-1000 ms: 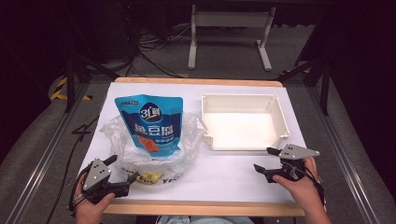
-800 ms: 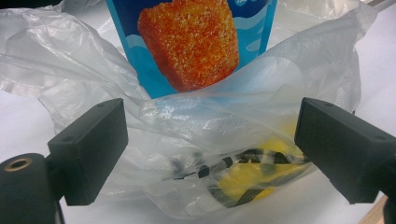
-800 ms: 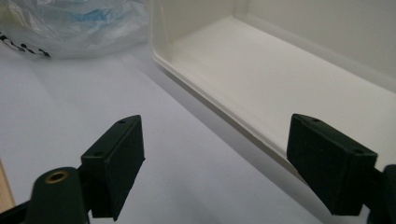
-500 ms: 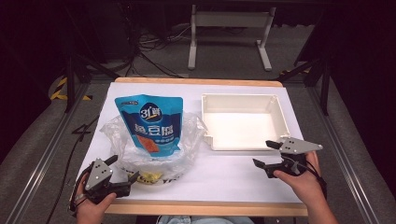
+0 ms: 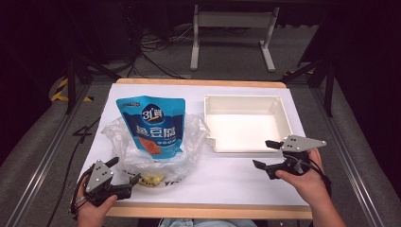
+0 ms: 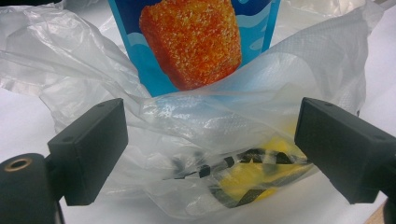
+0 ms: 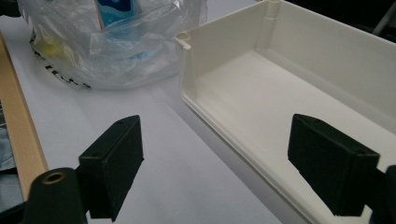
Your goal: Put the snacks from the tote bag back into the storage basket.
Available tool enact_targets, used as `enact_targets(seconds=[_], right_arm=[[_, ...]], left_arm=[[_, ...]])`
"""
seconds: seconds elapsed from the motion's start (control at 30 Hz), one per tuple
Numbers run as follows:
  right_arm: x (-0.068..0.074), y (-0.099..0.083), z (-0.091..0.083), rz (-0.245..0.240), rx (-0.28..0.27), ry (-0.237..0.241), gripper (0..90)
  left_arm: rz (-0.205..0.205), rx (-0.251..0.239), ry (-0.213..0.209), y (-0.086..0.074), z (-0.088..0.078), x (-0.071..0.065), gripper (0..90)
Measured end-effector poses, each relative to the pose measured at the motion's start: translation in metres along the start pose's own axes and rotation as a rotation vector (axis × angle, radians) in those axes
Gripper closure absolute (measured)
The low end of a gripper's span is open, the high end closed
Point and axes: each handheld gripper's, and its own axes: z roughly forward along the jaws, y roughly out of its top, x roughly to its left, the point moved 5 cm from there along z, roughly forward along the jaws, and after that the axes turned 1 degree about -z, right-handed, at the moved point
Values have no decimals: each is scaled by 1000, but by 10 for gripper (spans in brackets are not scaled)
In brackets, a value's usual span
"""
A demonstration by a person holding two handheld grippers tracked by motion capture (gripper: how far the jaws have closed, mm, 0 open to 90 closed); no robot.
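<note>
White table (image 5: 236,182) over dark floor (image 5: 227,52); left gripper (image 5: 124,171) and right gripper (image 5: 264,154) both gape, empty.

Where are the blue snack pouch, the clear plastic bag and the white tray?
blue snack pouch (image 5: 151,124), high view, middle of its printed front.
clear plastic bag (image 5: 195,137), high view, its crumpled right side.
white tray (image 5: 283,119), high view, its right wall.

Left gripper (image 5: 124,171) low at the near left corner of the table (image 5: 236,184), jaws spread wide, hand (image 5: 94,208) wrapped around its body. Right gripper (image 5: 265,154) lifted above the table's near right part (jaws also apart, nothing between), pointing leftward.
</note>
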Motion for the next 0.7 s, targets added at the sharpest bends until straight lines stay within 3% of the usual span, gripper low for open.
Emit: enact_targets(seconds=[0.27, 0.7], right_arm=[[0, 9, 1, -16, -5, 7, 174], [13, 34, 17, -57, -36, 63, 153]], left_arm=[[-1, 1, 2, 0, 0, 0, 106], [3, 0, 0, 1, 1, 0, 106]])
